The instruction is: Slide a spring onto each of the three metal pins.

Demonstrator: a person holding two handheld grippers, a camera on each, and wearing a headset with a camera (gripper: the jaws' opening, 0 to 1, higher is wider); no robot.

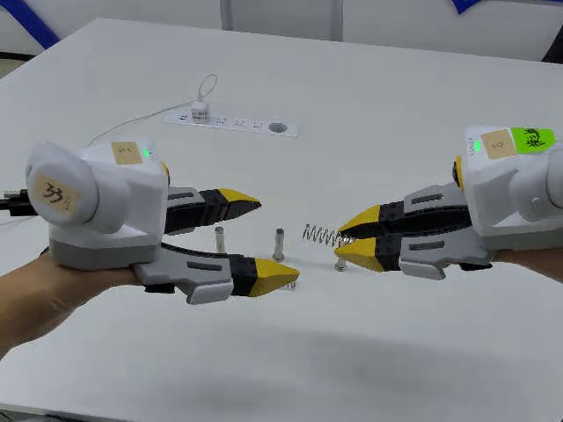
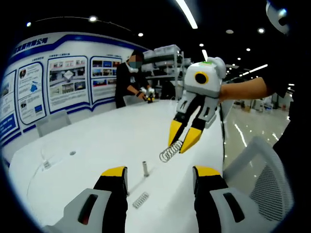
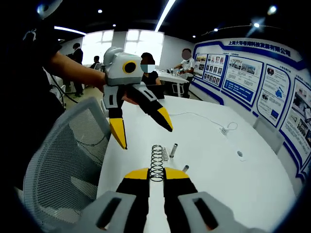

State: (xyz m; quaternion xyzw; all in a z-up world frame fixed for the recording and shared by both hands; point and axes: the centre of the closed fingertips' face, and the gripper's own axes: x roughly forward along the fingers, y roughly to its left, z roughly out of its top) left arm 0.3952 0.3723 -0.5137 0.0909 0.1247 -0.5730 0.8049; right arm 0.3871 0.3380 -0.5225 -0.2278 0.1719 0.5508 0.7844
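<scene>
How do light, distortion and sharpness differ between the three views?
Head view: even light, sharp, soft shadows on the table. Left gripper view: fisheye curves the wall; ceiling strips glare; spring sharp. Right gripper view: same curving; windows washed out.

My left gripper [image 1: 277,242] and right gripper [image 1: 339,242] match: white boxy housings, grey lower shells, black fingers [image 1: 207,207] with yellow tips. The left has a round white knob [image 1: 62,186] with a tan sticker [image 1: 54,195] marked 33, a green lamp [image 1: 146,153] at 12 o'clock and a black cable [image 1: 12,203] at 9 o'clock. The right bears a bright green sticker [image 1: 533,138]. My top [image 3: 29,73] is dark.
</scene>
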